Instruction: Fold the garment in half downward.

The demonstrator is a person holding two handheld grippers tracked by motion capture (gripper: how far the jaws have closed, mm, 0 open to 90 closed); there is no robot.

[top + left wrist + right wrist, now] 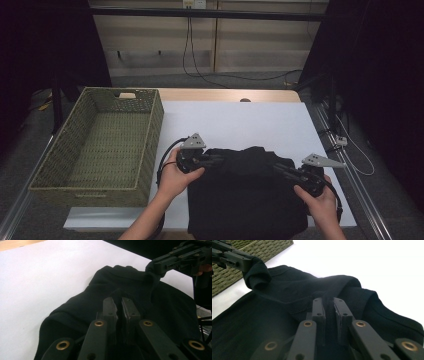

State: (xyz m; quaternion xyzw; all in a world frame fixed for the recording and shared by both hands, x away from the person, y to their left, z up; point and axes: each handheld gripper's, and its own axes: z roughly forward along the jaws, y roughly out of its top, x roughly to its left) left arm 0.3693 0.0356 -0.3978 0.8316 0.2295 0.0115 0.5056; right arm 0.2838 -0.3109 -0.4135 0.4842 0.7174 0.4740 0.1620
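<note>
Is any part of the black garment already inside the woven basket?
No. In the high view the woven basket has nothing in it, and the black garment lies on the white table cover beside it.

Both forearms enter from the bottom edge of the high view, and each hand holds one claw. The left hand (175, 179) grips the left claw (216, 160), which points to the right and lies nearly level. Its jaws are pressed together, with a fold of black cloth (250, 195) pinched between them. The right hand (317, 196) holds the right claw (277, 169), which points to the left and a little upward in that view. Its jaws are also closed tightly on the same cloth. The two claws face each other, near but apart.
</note>
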